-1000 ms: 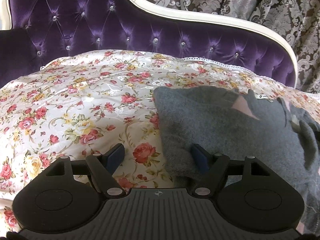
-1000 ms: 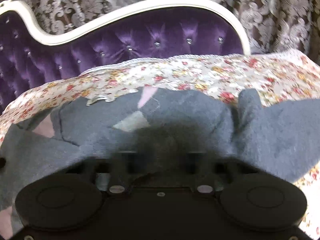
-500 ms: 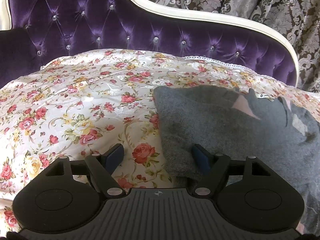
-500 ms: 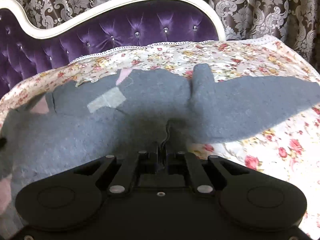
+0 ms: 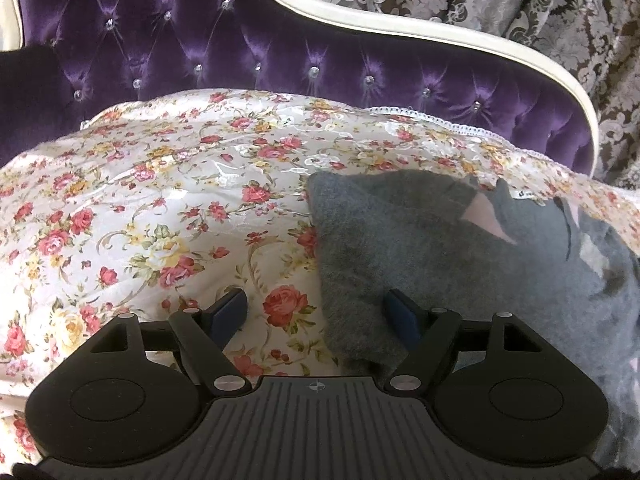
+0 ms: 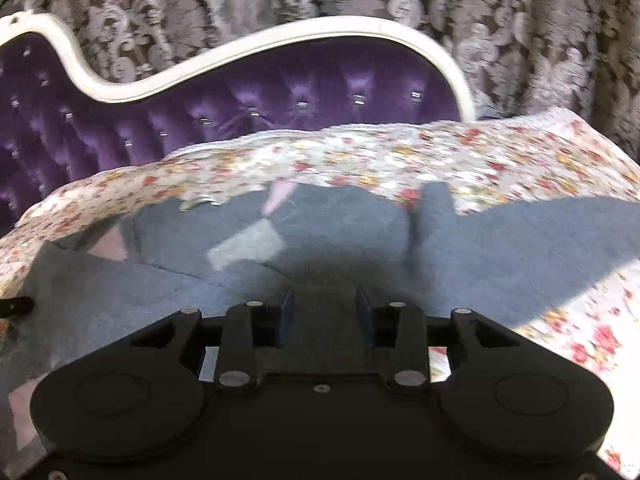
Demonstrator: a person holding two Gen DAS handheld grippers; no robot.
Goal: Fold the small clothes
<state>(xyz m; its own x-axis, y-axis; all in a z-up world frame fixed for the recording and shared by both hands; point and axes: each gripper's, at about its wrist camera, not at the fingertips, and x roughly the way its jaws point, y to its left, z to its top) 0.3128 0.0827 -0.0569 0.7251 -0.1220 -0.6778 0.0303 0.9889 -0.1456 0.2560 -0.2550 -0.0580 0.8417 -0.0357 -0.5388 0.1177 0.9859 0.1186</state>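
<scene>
A small grey fleece garment with pink and pale patches lies spread on the floral bedspread. In the left wrist view my left gripper is open and empty, low over the garment's left edge; its right finger rests against the grey fabric. In the right wrist view the garment fills the middle, with one sleeve stretched out to the right. My right gripper is open and empty, just above the garment's near part.
A purple tufted headboard with a cream frame stands behind the bed, and it also shows in the right wrist view. Patterned curtains hang behind it. The bedspread's right edge drops off near the curtain.
My right gripper was shut on the grey garment half a second ago; it has opened, let the fabric go and pulled back slightly. My left gripper has stayed still.
</scene>
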